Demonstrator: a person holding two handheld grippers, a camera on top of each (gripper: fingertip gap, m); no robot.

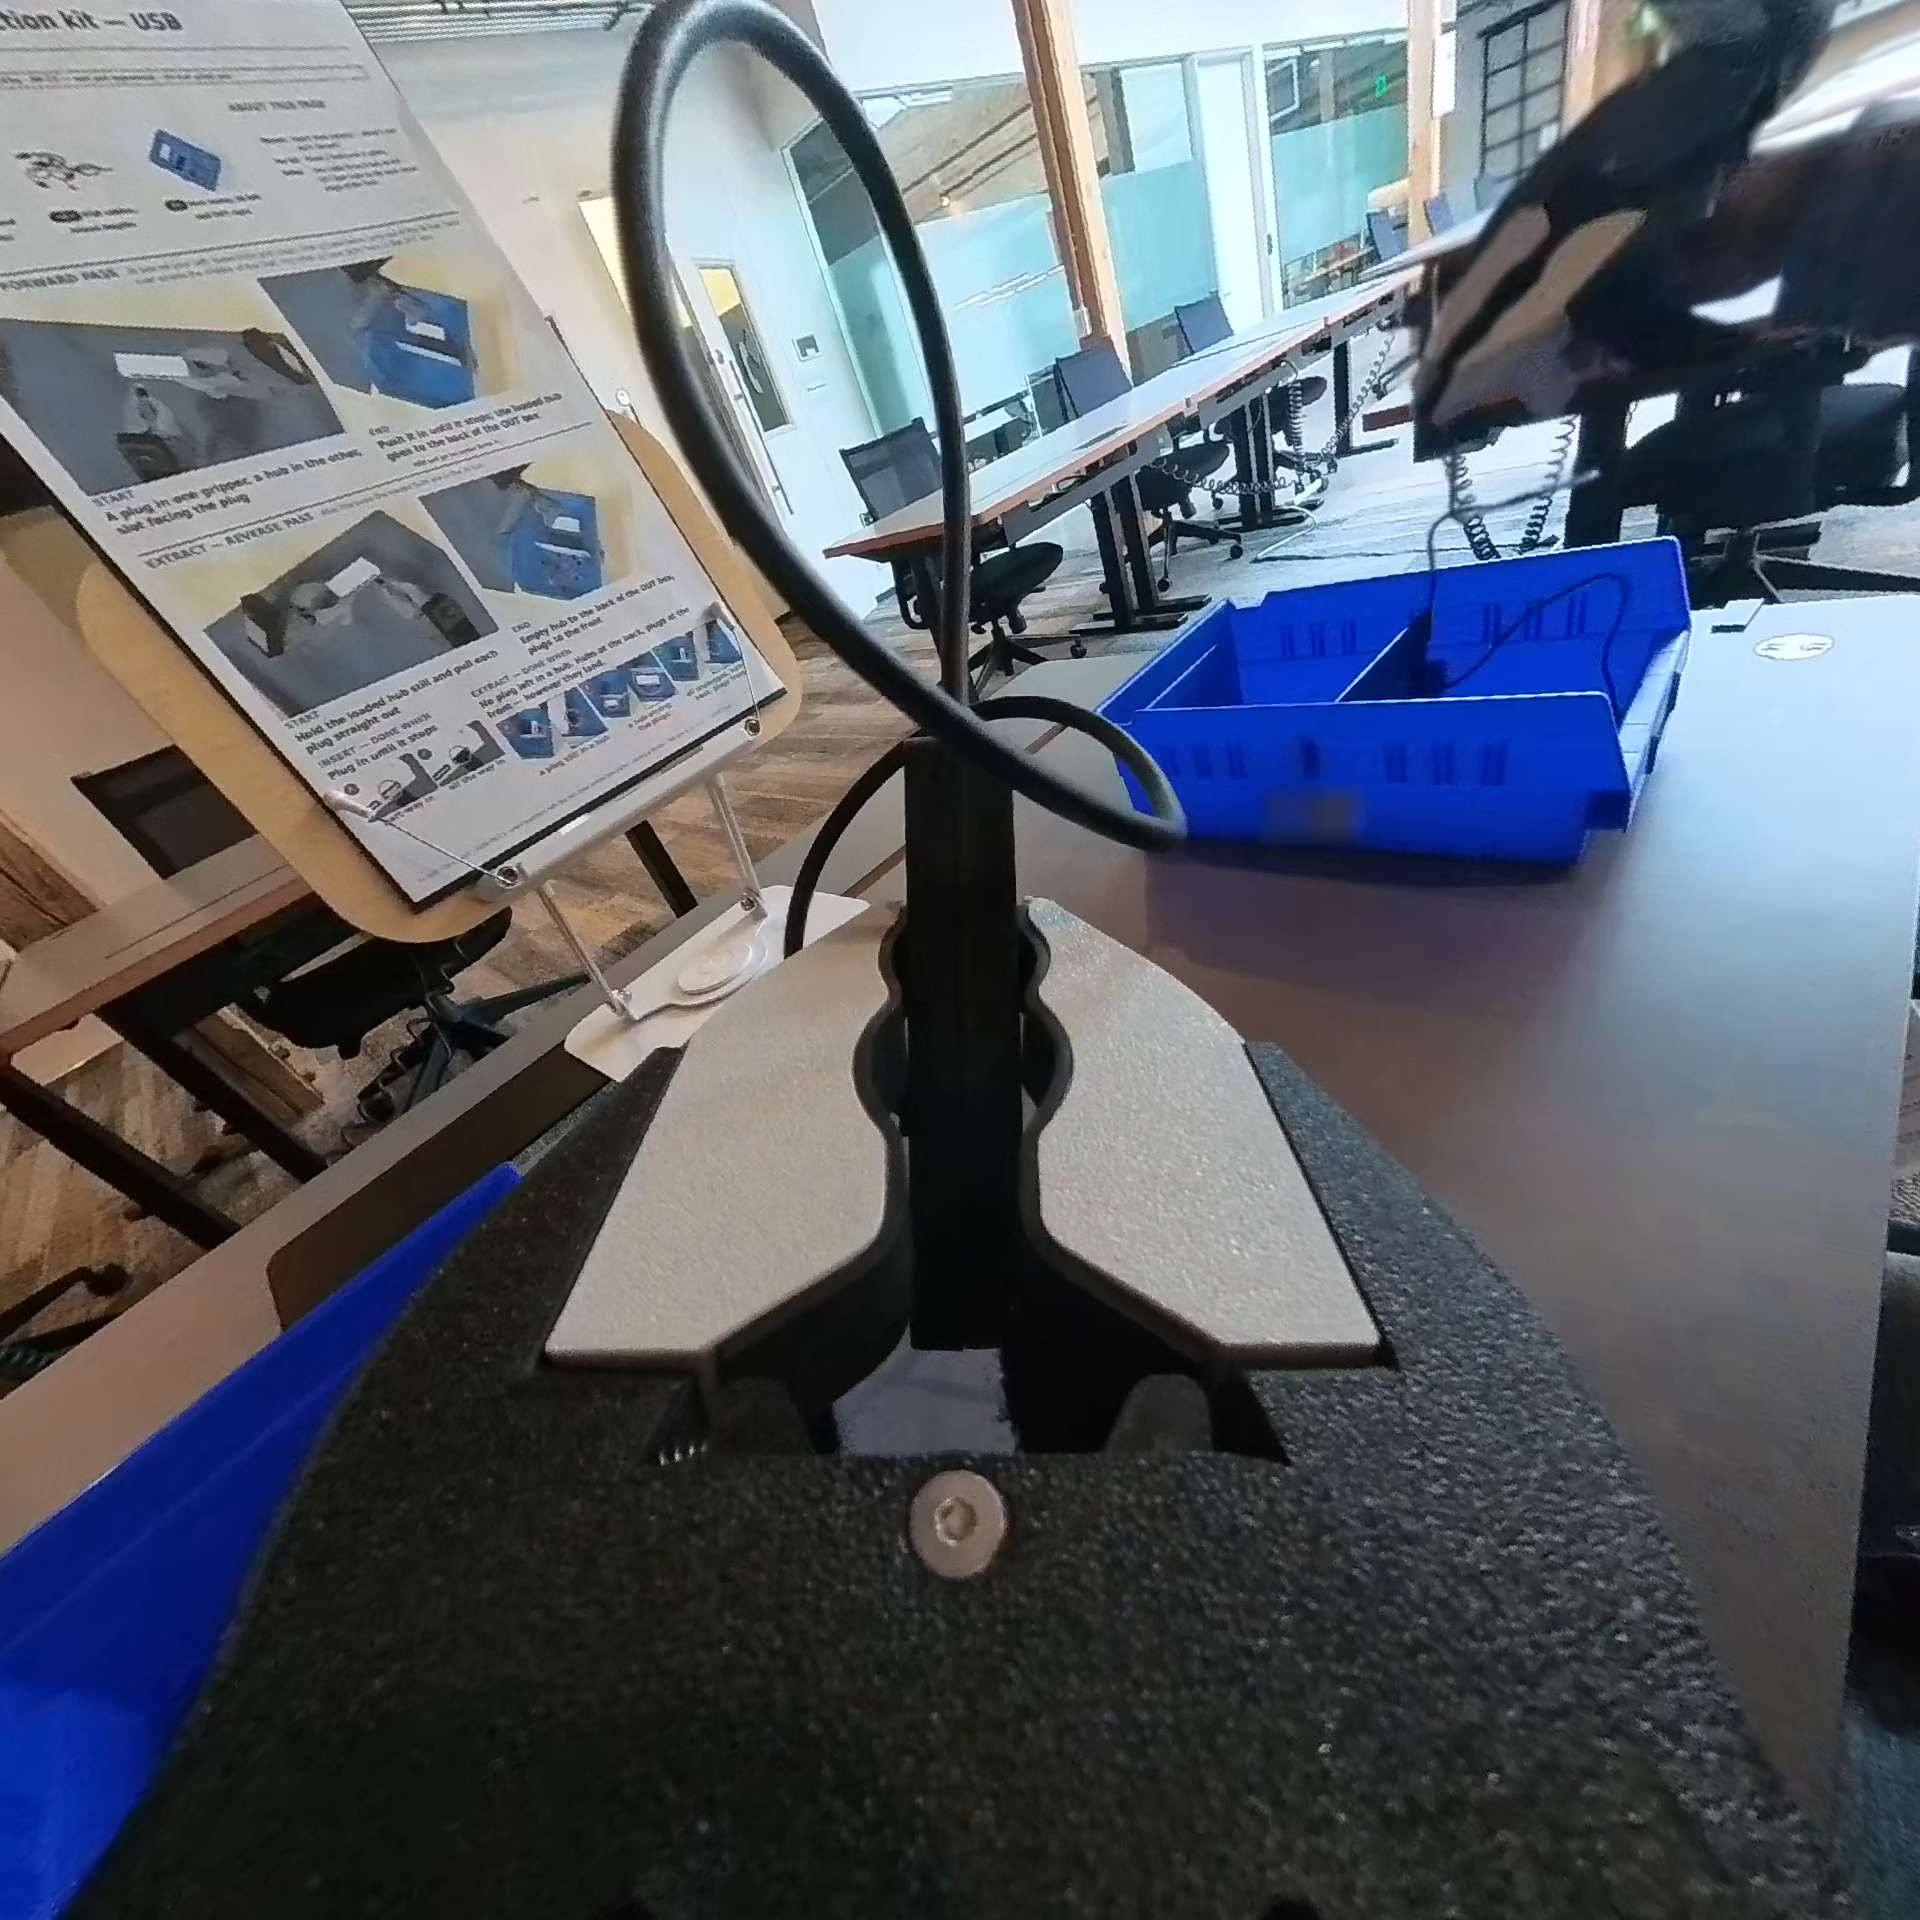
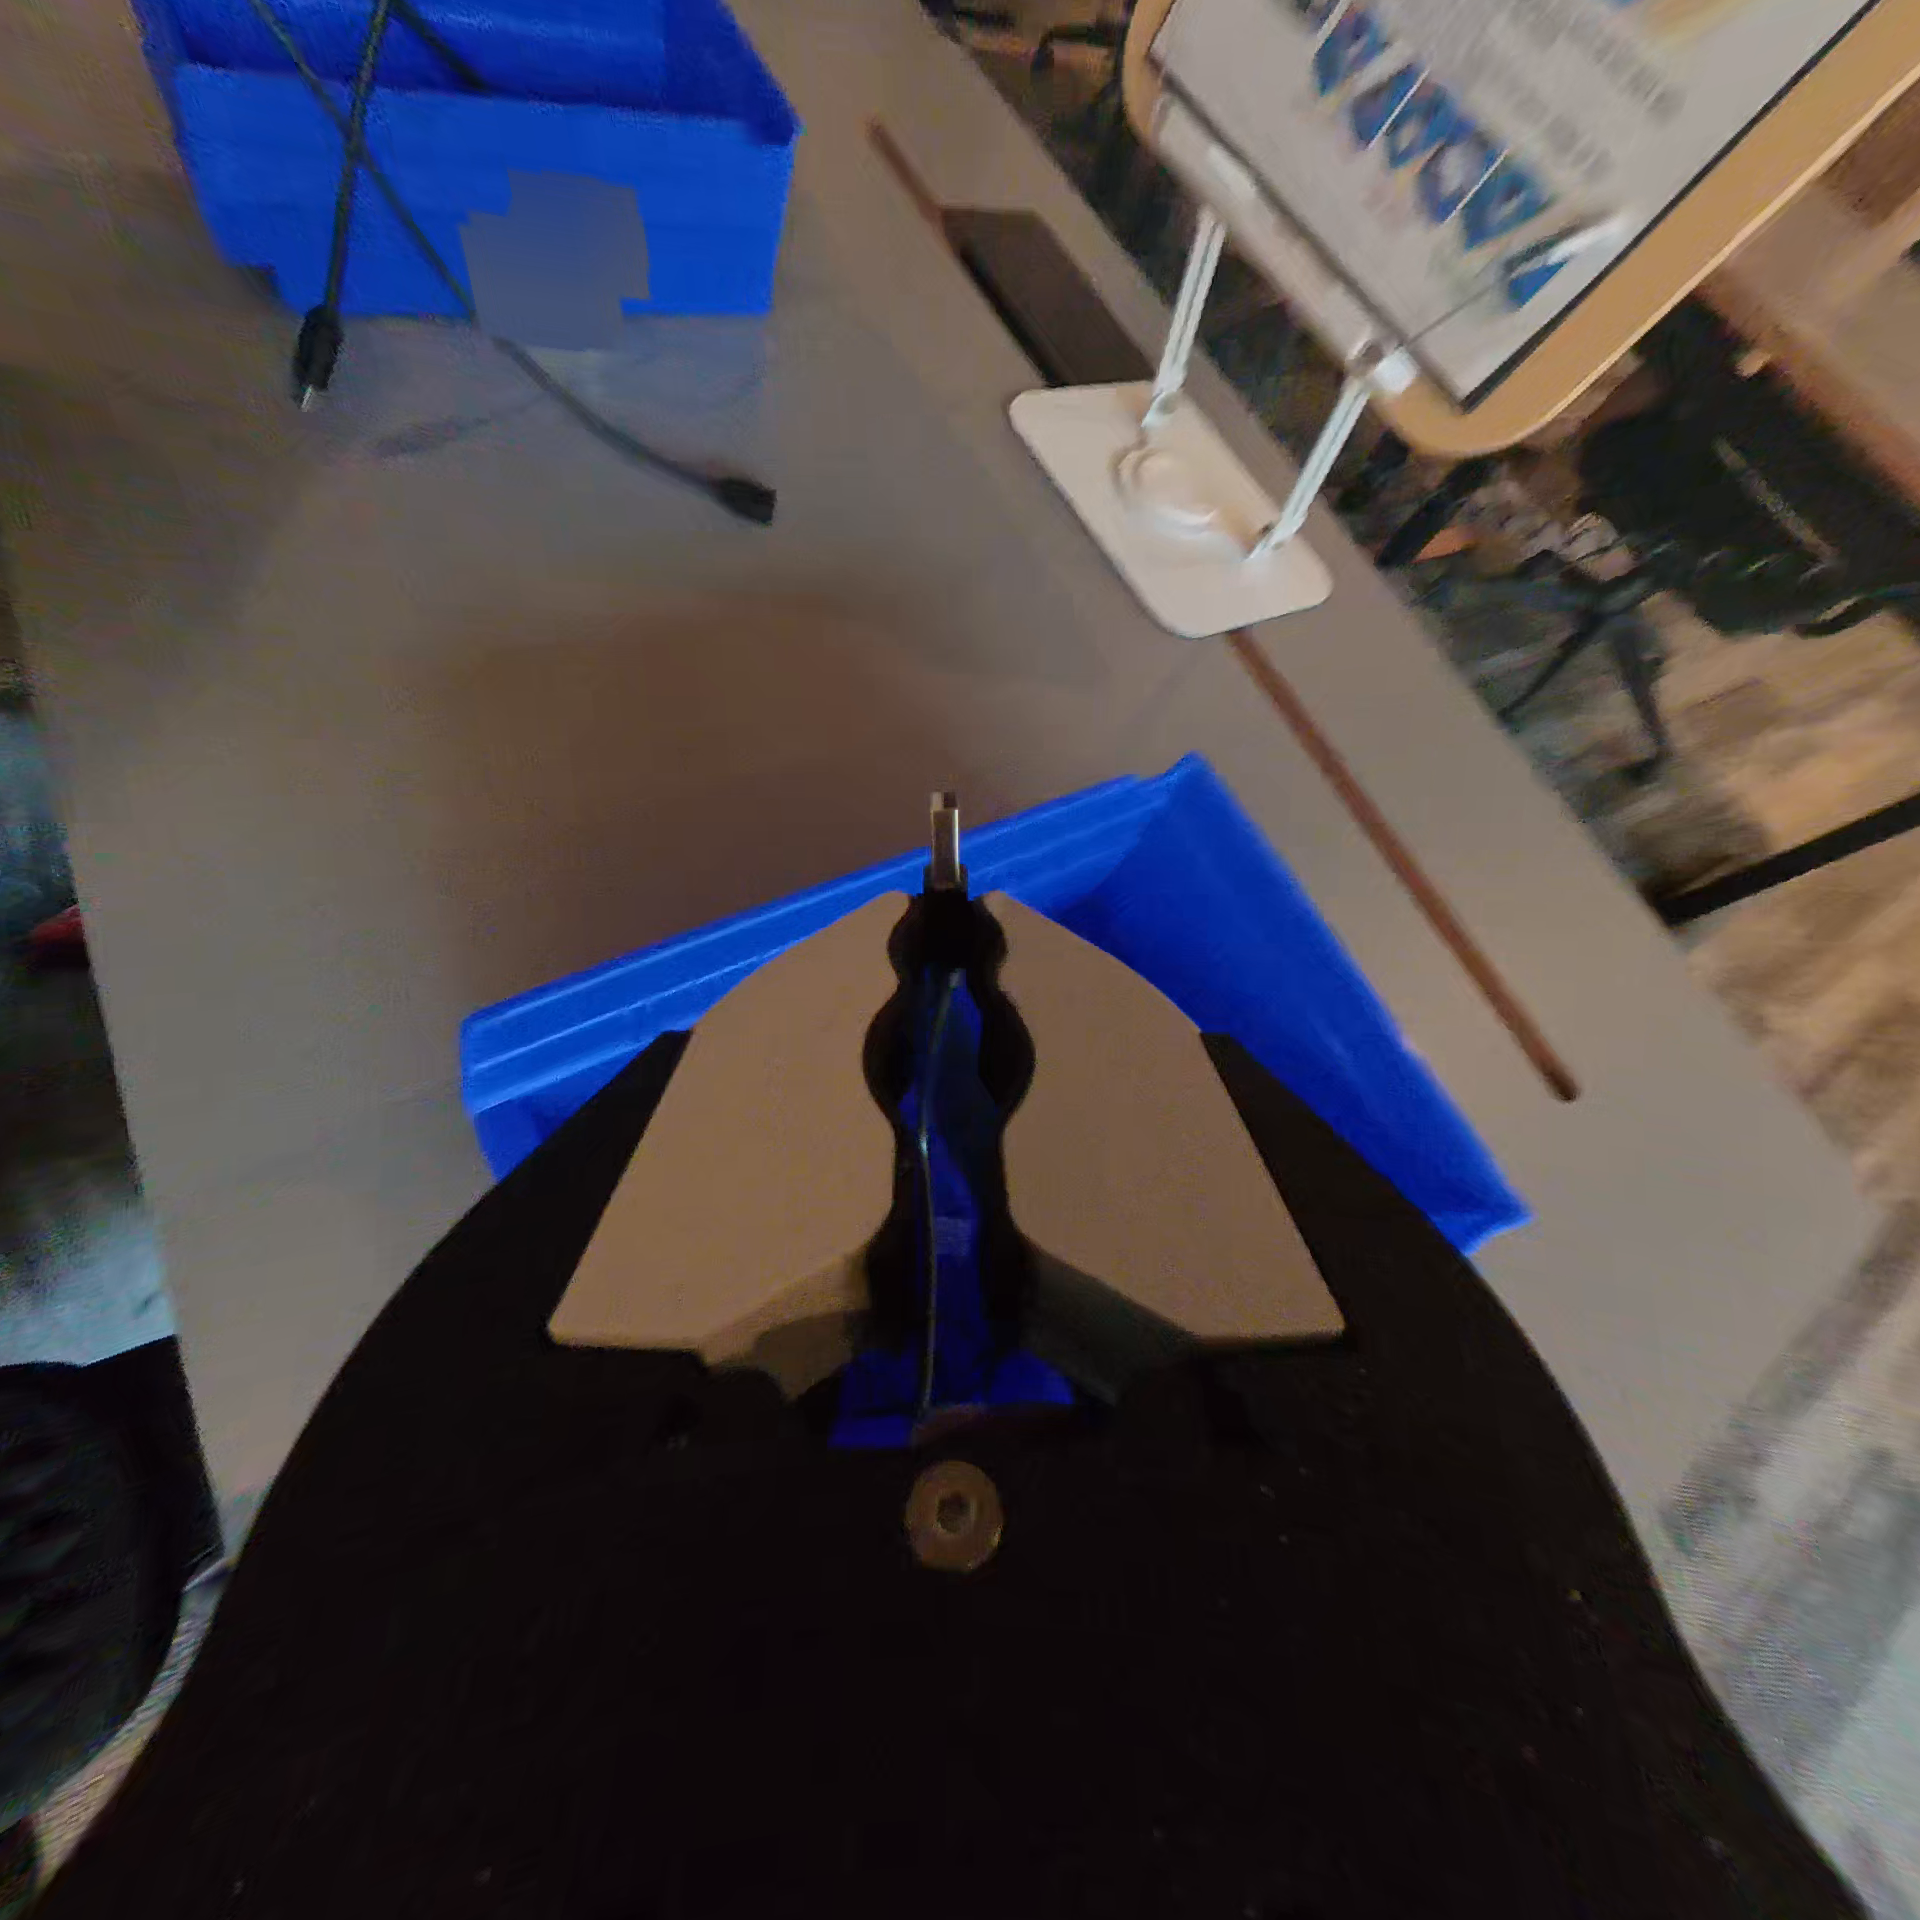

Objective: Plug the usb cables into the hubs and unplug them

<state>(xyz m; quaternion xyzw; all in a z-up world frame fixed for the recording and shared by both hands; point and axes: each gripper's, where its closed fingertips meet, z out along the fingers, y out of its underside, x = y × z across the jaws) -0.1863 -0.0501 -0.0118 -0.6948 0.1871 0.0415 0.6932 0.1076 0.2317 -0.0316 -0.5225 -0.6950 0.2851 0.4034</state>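
Note:
In the left wrist view my left gripper (image 1: 961,914) is shut on a slim black hub (image 1: 956,1039) held edge-up between the grey pads (image 1: 790,1143). The hub's black cable (image 1: 665,312) loops up and curls back down beside it. In the right wrist view my right gripper (image 2: 943,899) is shut on a black usb plug (image 2: 943,842), its metal tip pointing forward; its thin cable (image 2: 930,1195) runs back between the fingers. The right gripper (image 1: 1507,312) shows blurred at the upper right of the left wrist view, well apart from the hub.
A blue divided bin (image 1: 1403,769) stands on the brown table (image 1: 1558,1143); two cables hang out of it (image 2: 312,187), plugs (image 2: 743,499) on the table. Another blue bin (image 2: 1247,935) lies under the right gripper. An instruction sheet on a stand (image 1: 312,468) is at the left. About 40 centimetres separates my left fingertips from my right.

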